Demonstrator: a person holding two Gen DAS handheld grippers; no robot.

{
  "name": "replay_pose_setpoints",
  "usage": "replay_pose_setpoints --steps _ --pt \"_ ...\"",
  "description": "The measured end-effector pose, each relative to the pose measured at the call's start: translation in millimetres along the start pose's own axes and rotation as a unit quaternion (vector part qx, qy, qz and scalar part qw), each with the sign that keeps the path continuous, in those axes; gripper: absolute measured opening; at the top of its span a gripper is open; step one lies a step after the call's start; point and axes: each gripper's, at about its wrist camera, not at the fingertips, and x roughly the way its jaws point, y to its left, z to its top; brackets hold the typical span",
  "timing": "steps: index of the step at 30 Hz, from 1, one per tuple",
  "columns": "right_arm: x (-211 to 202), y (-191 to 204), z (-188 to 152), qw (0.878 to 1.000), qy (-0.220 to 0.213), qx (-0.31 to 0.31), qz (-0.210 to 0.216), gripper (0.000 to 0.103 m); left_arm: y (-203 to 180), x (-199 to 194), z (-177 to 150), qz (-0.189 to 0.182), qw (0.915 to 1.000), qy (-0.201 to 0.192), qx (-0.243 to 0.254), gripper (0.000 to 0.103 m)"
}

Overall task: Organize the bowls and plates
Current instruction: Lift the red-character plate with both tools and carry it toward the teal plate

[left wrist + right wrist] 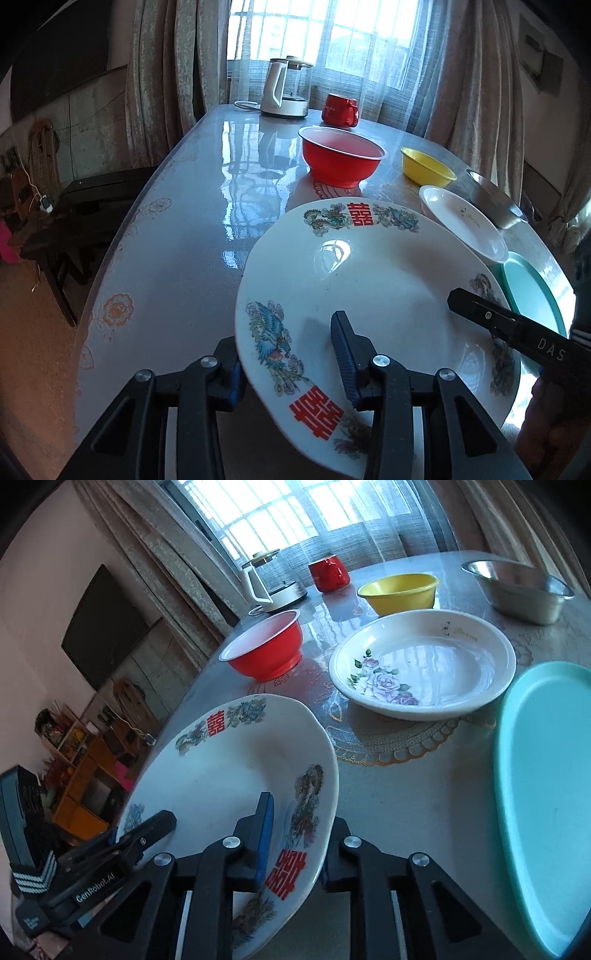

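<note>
1. Left wrist view: the left gripper (291, 363) straddles the near-left rim of the dragon-and-phoenix plate (369, 280), one finger above, one below, clamped on it. The plate hangs tilted over the glossy table (177, 229), near of the red bowl (341, 155). Red double-happiness characters mark its rim; "DAS" reads on the right gripper (476, 310) at its right edge
2. Right wrist view: the right gripper (295, 842) pinches the plate's near-right rim, jaws narrow. "GenRobot.AI" reads on the left tool. Glazed ceramic judged stiff, slick, breakable; opposite rim holds suit it. Rose plate (424, 668) and teal tray (546, 794) lie right
</note>
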Motion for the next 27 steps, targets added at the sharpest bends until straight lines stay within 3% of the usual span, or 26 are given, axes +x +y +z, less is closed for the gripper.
replay_pose_setpoints --steps 13,18,20,27 --pt "-1.2 4.9 -1.8 1.000 0.006 -0.020 0.004 0.021 -4.9 -0.6 0.8 0.023 0.9997 0.000 0.004 0.045" --pt "-0.8 6.5 -2.7 1.000 0.007 -0.026 0.008 0.023 -10.8 3.8 2.0 0.016 0.9996 0.004 0.022 0.059" --pt "-0.6 6.8 -3.1 1.000 0.008 -0.027 0.012 0.026 -12.6 4.4 2.2 0.023 0.9996 0.003 0.019 0.060" --pt "-1.3 7.4 -4.6 1.000 0.006 -0.028 0.010 0.023 -9.7 -1.0 1.2 0.043 0.9989 -0.012 0.015 0.046"
